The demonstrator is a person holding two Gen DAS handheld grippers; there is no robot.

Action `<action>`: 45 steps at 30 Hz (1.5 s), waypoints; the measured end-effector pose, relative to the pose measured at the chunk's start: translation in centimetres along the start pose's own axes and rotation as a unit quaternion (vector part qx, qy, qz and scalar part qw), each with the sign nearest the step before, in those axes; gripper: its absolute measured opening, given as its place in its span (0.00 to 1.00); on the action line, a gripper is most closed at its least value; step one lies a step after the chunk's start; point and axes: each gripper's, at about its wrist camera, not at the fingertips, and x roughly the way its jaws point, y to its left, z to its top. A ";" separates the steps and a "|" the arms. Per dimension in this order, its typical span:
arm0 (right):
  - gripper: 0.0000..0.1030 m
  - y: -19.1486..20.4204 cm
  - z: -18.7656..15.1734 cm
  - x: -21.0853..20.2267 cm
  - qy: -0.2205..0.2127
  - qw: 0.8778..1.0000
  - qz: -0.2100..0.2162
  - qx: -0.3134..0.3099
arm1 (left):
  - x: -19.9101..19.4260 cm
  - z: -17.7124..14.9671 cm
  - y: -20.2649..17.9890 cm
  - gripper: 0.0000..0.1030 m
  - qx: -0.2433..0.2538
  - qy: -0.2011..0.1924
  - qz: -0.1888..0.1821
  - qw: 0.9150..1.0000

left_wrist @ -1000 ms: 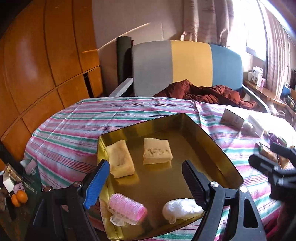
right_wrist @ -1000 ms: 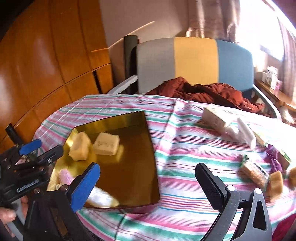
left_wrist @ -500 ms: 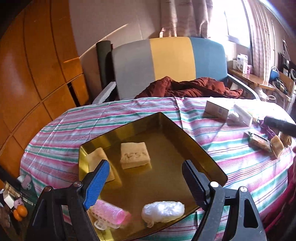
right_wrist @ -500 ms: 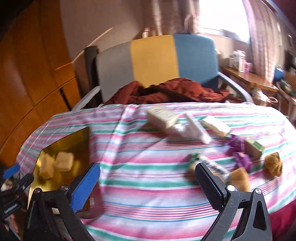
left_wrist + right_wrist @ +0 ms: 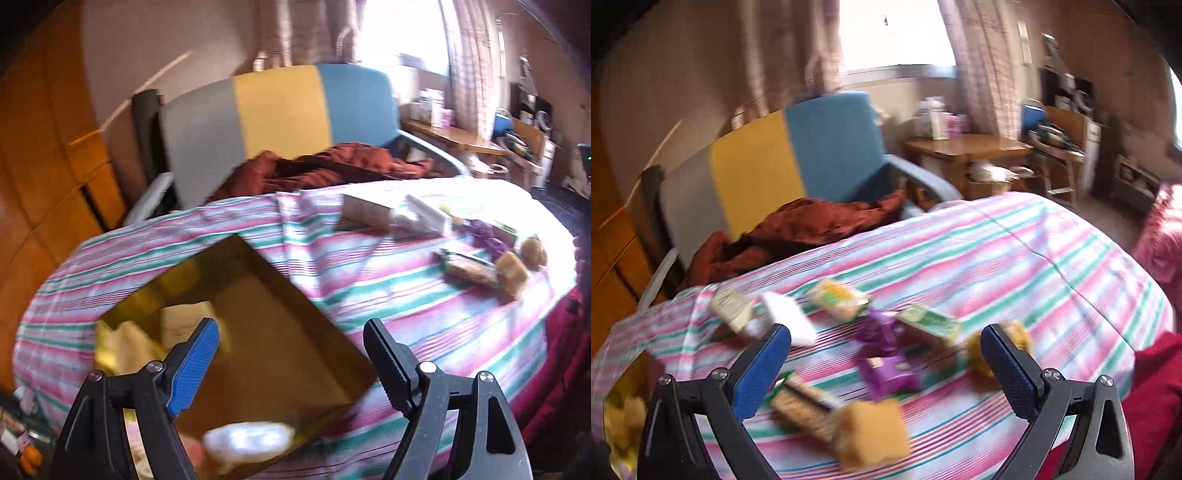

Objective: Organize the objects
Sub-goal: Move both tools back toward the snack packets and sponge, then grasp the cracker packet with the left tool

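Both views are motion-blurred. My left gripper point(image 5: 291, 356) is released, jaws spread wide and holding nothing; it hangs over the shiny gold rectangular metal tray point(image 5: 295, 332), which fills the lower left of the left wrist frame on the pink, green and white striped tablecloth point(image 5: 388, 295). Inside the tray I see two pale yellow sponge blocks point(image 5: 184, 325) near its far left corner and a white crumpled lump point(image 5: 247, 439) at the near edge, bottom centre.

My right gripper point(image 5: 886, 350) is likewise released and grasps nothing. In the right wrist frame, the loose items lie scattered across the lower centre of the cloth: a tan sponge cube point(image 5: 871, 432) at the bottom, touching a brown biscuit packet point(image 5: 801, 406) to its left; purple foil wrappers point(image 5: 886, 369) at centre; a green and white carton point(image 5: 931, 325) just right of them; a white box point(image 5: 786, 317) and a cream box point(image 5: 731, 306) to the upper left. A grey, yellow and blue chair point(image 5: 775, 162) with a rust-red cloth point(image 5: 798, 229) stands behind the table.
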 end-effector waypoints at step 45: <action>1.00 -8.1 -0.9 2.9 0.078 0.967 0.100 0.223 | 20.8 8.1 -22.7 0.72 -0.023 0.221 -0.166 0.961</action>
